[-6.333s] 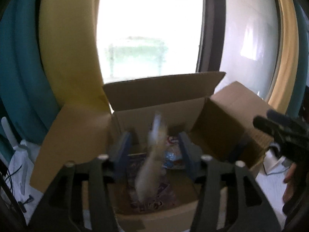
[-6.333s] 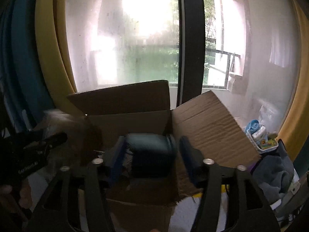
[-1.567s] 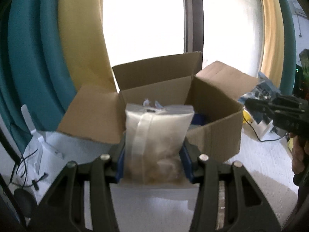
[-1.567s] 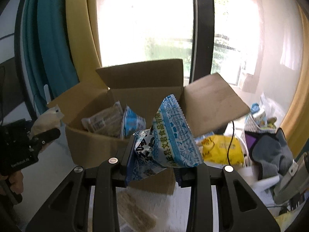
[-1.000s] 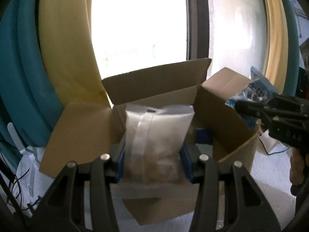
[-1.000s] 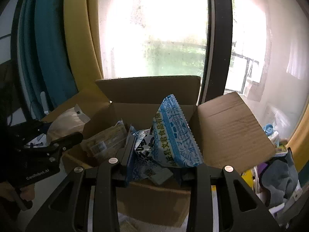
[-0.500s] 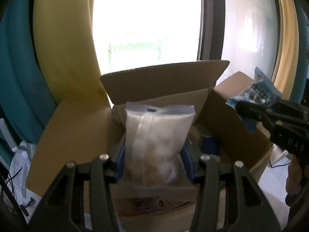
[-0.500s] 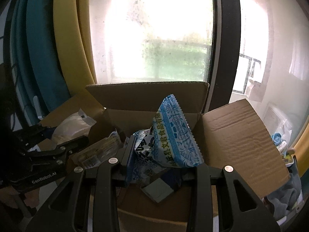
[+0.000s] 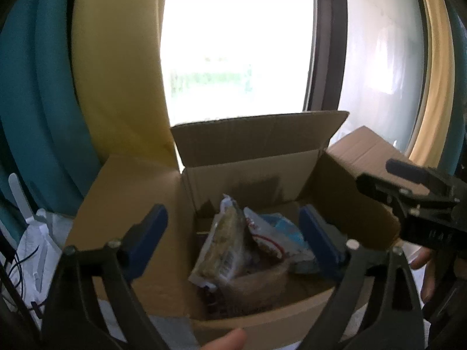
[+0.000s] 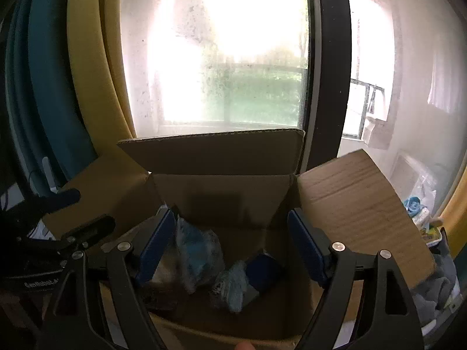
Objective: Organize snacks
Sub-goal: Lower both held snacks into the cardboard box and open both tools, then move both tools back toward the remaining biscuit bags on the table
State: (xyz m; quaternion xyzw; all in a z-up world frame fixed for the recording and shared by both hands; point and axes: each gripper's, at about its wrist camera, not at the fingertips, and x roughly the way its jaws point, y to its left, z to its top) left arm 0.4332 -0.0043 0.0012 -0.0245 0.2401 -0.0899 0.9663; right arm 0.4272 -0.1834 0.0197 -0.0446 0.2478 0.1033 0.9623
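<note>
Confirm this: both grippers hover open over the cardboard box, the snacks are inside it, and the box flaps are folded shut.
Not the flaps. The box stands open, flaps up and outward, as the right wrist view shows. The rest holds: left gripper and right gripper hover with jaws apart, snacks inside.

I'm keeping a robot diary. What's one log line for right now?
left gripper: open, empty | right gripper: open, empty | both over cardboard box | snack packets inside
</note>
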